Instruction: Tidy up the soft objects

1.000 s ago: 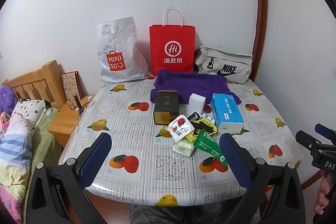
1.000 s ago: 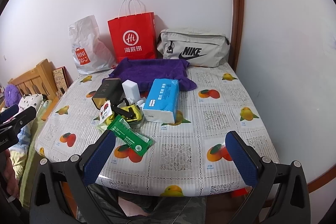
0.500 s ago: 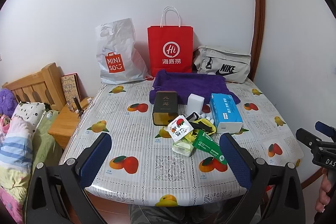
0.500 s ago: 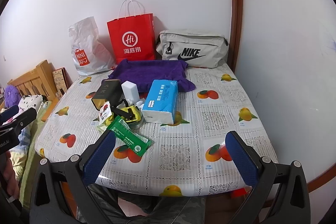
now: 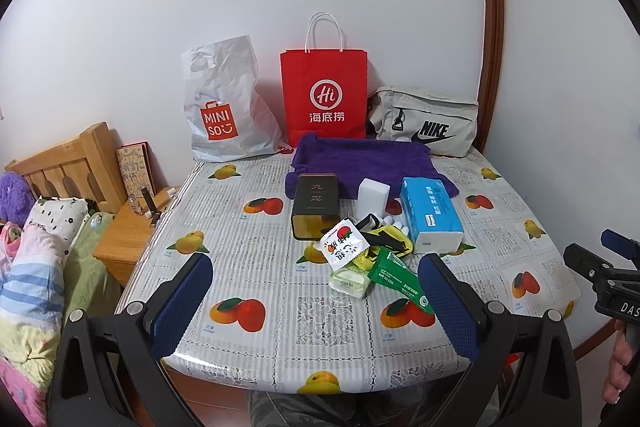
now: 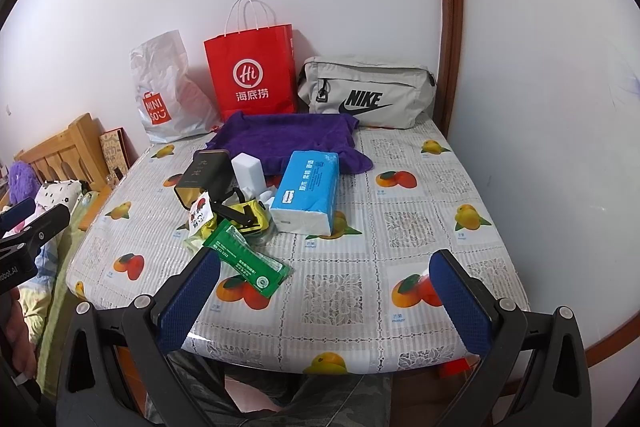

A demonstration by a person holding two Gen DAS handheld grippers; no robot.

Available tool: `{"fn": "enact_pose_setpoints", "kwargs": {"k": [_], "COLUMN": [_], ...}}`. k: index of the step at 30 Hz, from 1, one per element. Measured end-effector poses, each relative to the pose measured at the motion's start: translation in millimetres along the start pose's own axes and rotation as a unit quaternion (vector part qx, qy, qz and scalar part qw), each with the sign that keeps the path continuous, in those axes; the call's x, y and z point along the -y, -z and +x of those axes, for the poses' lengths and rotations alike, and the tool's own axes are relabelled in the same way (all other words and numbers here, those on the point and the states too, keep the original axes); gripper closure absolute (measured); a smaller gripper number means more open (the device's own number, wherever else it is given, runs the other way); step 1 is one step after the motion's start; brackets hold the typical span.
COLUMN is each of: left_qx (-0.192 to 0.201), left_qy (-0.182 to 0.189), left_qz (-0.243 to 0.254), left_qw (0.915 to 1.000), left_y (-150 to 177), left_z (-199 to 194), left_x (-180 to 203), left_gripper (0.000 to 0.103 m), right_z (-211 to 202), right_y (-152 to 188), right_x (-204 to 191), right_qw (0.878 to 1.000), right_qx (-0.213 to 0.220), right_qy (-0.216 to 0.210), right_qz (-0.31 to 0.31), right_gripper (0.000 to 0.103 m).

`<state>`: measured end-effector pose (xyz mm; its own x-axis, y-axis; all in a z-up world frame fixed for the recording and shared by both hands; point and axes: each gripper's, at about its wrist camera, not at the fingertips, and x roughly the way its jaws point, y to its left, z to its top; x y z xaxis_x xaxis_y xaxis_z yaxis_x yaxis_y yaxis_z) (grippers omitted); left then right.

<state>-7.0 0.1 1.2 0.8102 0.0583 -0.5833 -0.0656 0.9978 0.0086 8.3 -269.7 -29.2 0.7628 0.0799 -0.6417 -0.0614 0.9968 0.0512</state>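
A purple towel (image 5: pixel 360 163) (image 6: pixel 280 139) lies at the back of the table. In front of it lie a blue tissue pack (image 5: pixel 430 213) (image 6: pixel 308 191), a white block (image 5: pixel 373 193), a dark tin (image 5: pixel 316 205), a green packet (image 5: pixel 396 279) (image 6: pixel 248 263), a white snack sachet (image 5: pixel 344 243) and a yellow-black item (image 6: pixel 244 217). My left gripper (image 5: pixel 316 311) is open and empty at the table's near edge. My right gripper (image 6: pixel 324 303) is open and empty, also at the near edge.
A MINISO plastic bag (image 5: pixel 224 107), a red paper bag (image 5: pixel 324 95) and a grey Nike bag (image 5: pixel 428 127) stand against the back wall. The table (image 5: pixel 256 251) has a fruit-print cover. A bed and wooden nightstand (image 5: pixel 128 239) are at the left.
Both grippers have shifted only slightly; the view has barely changed. Nothing on the table has moved.
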Motion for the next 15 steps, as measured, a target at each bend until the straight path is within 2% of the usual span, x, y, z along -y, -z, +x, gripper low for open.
{"fn": "enact_pose_setpoints", "kwargs": {"k": [15], "left_qx": [-0.001], "left_qy": [-0.003], "left_qz": [0.002], "left_qw": [1.0], "left_y": [-0.7], "left_z": [-0.7], "left_x": [2.5], "left_gripper": [0.0], "right_z": [-0.2], "right_y": [0.0], "right_x": [-0.6], "right_qw": [1.0], "right_qx": [0.001], "right_qy": [0.0], "right_qz": [0.0], "right_gripper": [0.0]}}
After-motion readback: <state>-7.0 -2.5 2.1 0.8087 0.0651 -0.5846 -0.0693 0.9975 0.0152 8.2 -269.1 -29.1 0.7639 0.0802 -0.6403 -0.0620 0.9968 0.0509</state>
